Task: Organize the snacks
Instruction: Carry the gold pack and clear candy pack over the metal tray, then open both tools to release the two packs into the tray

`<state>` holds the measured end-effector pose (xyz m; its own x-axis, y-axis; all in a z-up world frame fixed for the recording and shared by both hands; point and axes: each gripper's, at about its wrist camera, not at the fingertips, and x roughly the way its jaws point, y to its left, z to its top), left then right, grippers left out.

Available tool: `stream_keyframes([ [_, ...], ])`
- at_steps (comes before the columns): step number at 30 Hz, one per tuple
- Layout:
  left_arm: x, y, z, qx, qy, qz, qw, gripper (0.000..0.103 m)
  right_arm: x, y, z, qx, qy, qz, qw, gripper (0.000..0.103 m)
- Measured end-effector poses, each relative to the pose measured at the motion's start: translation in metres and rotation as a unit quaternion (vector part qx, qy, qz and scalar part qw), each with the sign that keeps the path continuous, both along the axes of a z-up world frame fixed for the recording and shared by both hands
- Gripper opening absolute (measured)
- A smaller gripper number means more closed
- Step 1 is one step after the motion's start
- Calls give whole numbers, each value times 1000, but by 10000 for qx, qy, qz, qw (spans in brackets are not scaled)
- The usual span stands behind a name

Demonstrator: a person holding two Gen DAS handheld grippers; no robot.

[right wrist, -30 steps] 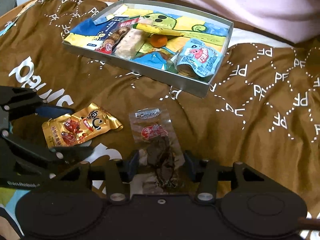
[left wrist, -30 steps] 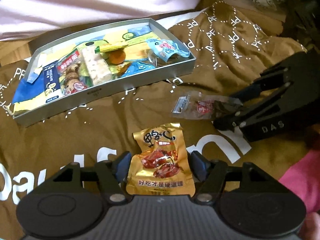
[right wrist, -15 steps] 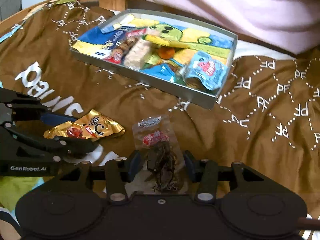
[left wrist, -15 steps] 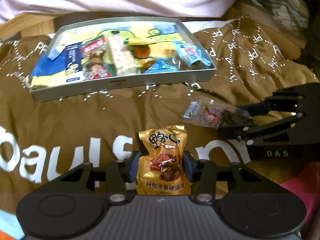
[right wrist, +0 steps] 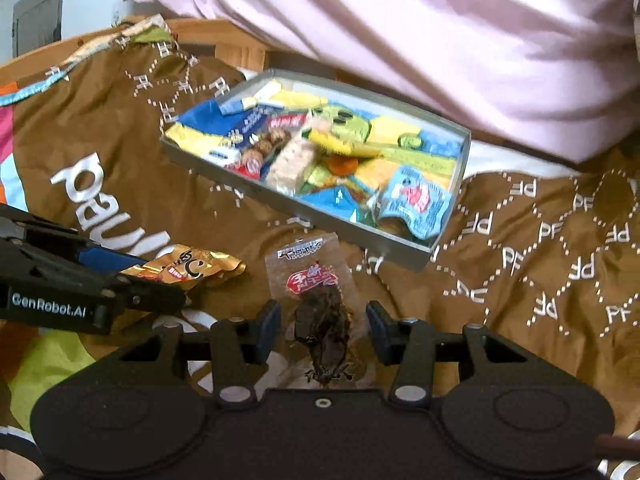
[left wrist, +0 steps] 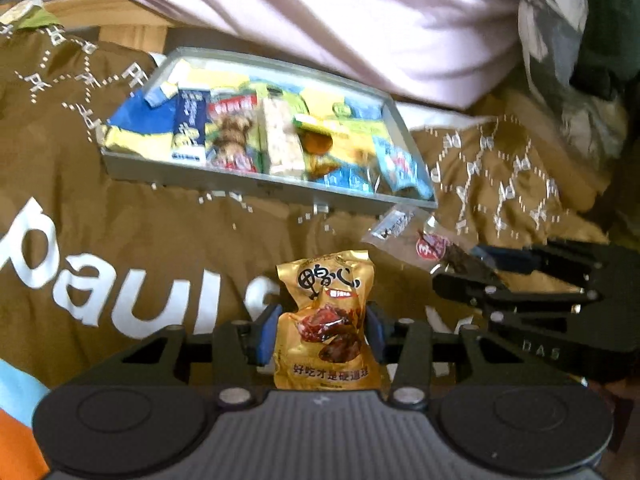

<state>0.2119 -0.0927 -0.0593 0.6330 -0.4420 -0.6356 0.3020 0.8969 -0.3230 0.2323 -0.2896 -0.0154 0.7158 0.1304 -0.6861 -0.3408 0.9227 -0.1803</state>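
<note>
Brown bedding printed with white lettering (left wrist: 120, 280) carries the whole scene, with a pale pink cover (left wrist: 360, 20) bunched along its far edge and a shallow grey tray (right wrist: 304, 216) of mixed snacks resting just in front of it. Your left gripper (left wrist: 320, 328) is pinching the gold snack packet (left wrist: 326, 320) across its lower half, blue pads pressed to either side after closing in on it; the packet stands clear of the bedding, short of the tray's near wall. Your right gripper (right wrist: 322, 328) straddles the clear packet of dark dried snack (right wrist: 320, 304), and the film looks caught by its edges, though the pads sit a little out from the dark lump inside, so the hold seems lighter. That packet's top reaches toward the tray's near right corner. Both packets look light, soft and crinkly, with slick film that could slide or fold under pressure; the firmer filled middle is probably the safer place to hold, rather than the flat sealed ends. A wall of the tray rises between each packet and the free space inside, so each will likely need lifting over the rim.
</note>
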Motion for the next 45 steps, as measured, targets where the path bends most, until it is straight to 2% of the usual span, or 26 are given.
stream_keyframes([
  [9, 7, 16, 28, -144, -623, 717, 9954, 48, -4, -1, 20, 336, -903, -103, 9953, 49],
  [16, 42, 22, 64, -41, -1114, 1248, 9859, 48, 8, 11, 27, 322, -1642, -70, 9859, 49],
  [19, 63, 30, 75, 57, -1357, 1350, 9815, 49, 22, 16, 28, 349, -1914, -104, 9808, 49],
  [23, 93, 42, 80, 25, -1399, 1446, 9795, 49, 50, 24, 28, 606, -2160, -247, 9742, 49],
  [26, 115, 48, 77, 151, -1492, 1442, 9781, 49, 72, 33, 27, 766, -2291, -299, 9699, 49],
  [32, 154, 60, 56, 179, -1627, 1483, 9753, 49, 121, 55, 19, 914, -2252, -242, 9697, 49],
  [37, 175, 62, 32, 379, -1703, 1424, 9743, 49, 151, 73, 3, 690, -2166, -56, 9738, 49],
  [45, 196, 68, 3, 381, -1344, 1406, 9801, 49, 182, 104, -26, 380, -1693, 236, 9845, 49],
])
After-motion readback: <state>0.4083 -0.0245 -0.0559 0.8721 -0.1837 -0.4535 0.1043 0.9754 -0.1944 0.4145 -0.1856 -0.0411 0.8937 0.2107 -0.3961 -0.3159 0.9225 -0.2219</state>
